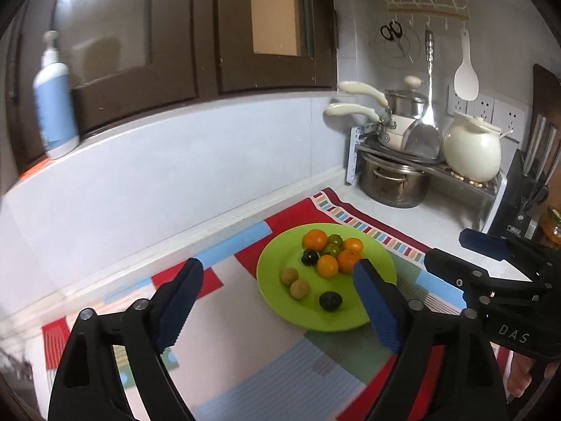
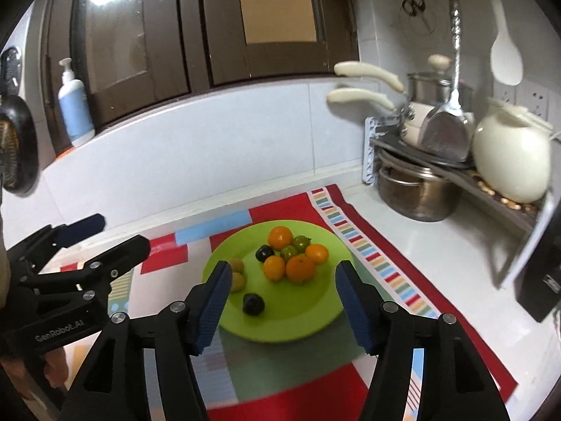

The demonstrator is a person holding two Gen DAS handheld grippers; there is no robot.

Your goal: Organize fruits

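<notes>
Judging by the layout, sorting looks done: left hand-held gripper [image 1: 277, 298] with jaws apart and empty, green plate [image 1: 277, 287] on the table's mat carrying brown fruits [image 1: 294, 282], dark plums [image 1: 330, 301] and clustered oranges [image 1: 328, 266], right hand-held gripper [image 2: 280, 301] likewise apart, empty.

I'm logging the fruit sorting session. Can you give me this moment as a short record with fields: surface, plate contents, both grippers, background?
surface: patterned mat on a white counter
plate: green plate on the mat
fruit on plate: four oranges, two green fruits, two dark plums, two small brownish fruits
left gripper: open, nothing between its fingers
right gripper: open, nothing held
background: pots on a rack, white jar, pump bottle on the sill
</notes>
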